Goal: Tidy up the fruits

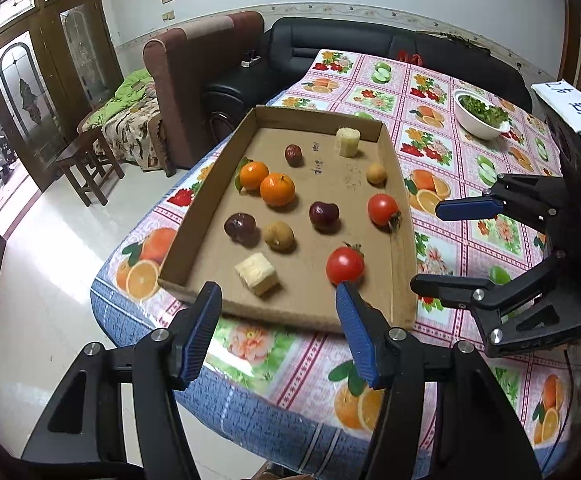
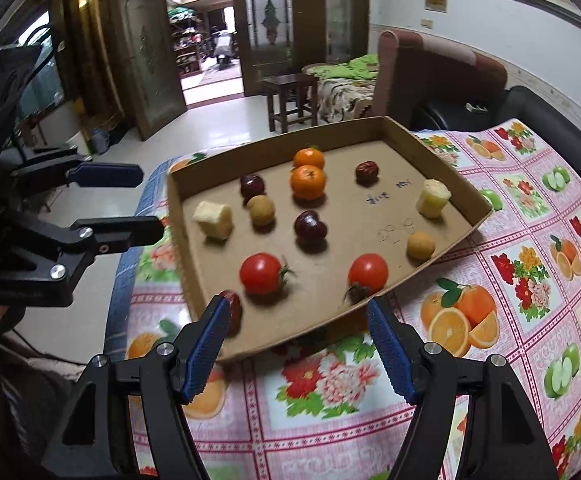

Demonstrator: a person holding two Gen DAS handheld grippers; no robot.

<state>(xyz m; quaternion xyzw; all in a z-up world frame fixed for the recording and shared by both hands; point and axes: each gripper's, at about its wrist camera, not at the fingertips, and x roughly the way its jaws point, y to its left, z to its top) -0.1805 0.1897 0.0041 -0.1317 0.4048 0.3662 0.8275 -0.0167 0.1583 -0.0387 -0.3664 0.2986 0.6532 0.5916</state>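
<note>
Altogether two oranges (image 1: pixel 266 182), two tomatoes (image 1: pixel 364 236), three dark plums (image 1: pixel 322 214) in tray (image 1: pixel 408 272).

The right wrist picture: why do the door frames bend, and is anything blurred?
Right wrist view: the fisheye lens bows the brown wooden doors; a dark red fruit beside the blue-padded right gripper is smeared. Left wrist view: similar bowing, dark corners, window glare on the glossy white floor.
</note>
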